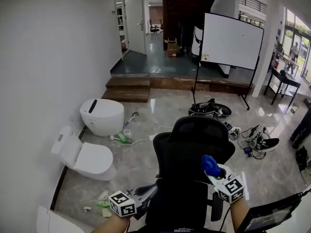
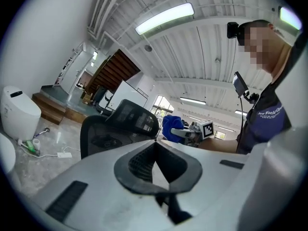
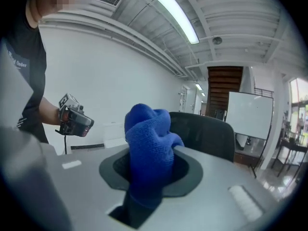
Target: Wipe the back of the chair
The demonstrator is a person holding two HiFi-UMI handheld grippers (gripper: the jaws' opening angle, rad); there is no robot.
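Observation:
A black mesh office chair [image 1: 194, 147] stands just in front of me, its back toward me in the head view. My right gripper [image 1: 214, 171] is shut on a bunched blue cloth [image 1: 210, 165], which it holds at the right side of the chair back, level with its upper part. The cloth [image 3: 149, 148] fills the jaws in the right gripper view, with the chair back [image 3: 207, 136] just behind it. My left gripper [image 1: 146, 194] hangs low at the chair's left side, shut with nothing in it. In the left gripper view its tips [image 2: 155, 139] meet, pointing at the chair [image 2: 120, 124].
Two white toilets [image 1: 102, 116] [image 1: 90, 159] stand along the left wall. A whiteboard on a stand [image 1: 232, 41] and wooden steps [image 1: 129, 89] are behind the chair. Cables, shoes and bags [image 1: 209, 109] litter the floor. A screen [image 1: 267, 216] sits at lower right.

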